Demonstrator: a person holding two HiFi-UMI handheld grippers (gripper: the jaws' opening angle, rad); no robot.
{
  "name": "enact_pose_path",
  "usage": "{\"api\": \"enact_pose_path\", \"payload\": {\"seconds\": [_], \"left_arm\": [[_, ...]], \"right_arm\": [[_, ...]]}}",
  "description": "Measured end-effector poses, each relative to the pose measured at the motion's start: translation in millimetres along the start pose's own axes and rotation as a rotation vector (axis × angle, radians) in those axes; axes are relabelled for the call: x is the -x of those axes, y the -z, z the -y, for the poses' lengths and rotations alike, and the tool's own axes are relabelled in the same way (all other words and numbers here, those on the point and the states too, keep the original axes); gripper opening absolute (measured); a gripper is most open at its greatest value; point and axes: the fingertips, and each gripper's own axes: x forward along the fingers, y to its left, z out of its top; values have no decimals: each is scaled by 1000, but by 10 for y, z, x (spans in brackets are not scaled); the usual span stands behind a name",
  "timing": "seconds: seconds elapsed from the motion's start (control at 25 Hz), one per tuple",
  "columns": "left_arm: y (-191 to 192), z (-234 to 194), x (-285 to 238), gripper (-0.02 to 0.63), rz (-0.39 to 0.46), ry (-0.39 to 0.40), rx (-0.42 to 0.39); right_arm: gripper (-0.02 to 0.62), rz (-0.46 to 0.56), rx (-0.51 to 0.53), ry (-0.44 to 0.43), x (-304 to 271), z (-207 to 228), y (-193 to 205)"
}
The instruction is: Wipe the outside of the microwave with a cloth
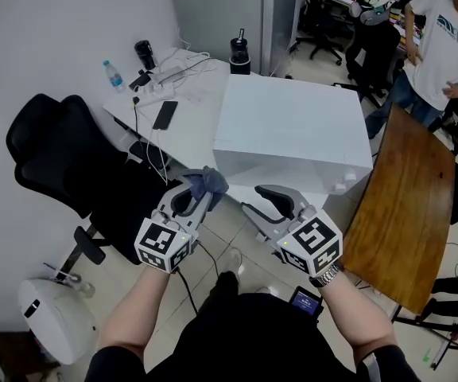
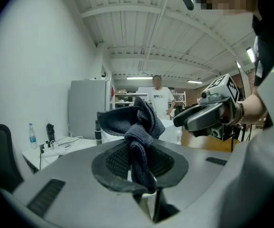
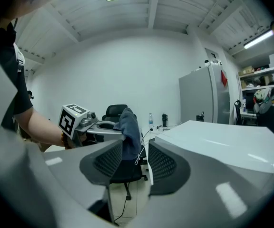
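Observation:
The microwave (image 1: 293, 130) is a white box on the white desk, ahead of both grippers; in the right gripper view the microwave (image 3: 222, 137) fills the right side. A dark blue-grey cloth (image 1: 207, 183) is bunched between the jaws of my left gripper (image 1: 199, 189), which is shut on it short of the microwave's near left corner. In the left gripper view the cloth (image 2: 134, 127) hangs crumpled out of the left gripper (image 2: 139, 161). My right gripper (image 1: 257, 204) stands open beside it, with nothing between its jaws. Seen along the right gripper (image 3: 134, 163), the cloth (image 3: 129, 132) lies beyond the gap.
A black office chair (image 1: 62, 157) stands at the left, below the desk (image 1: 189, 126), which carries a phone, cables, a water bottle and a black tumbler (image 1: 239, 54). A wooden table (image 1: 404, 205) stands at the right. A person (image 1: 444, 38) is at the top right.

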Motion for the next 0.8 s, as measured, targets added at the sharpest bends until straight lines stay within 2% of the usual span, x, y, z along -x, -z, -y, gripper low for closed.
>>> {"api": "enact_pose_path", "payload": {"seconds": [0.32, 0.8], "left_arm": [[-4, 519, 248, 69, 38, 162, 26], [10, 857, 467, 72, 44, 345, 85]], "right_arm": [[223, -15, 61, -150, 22, -367, 180], [247, -46, 154, -385, -67, -813, 315]]}}
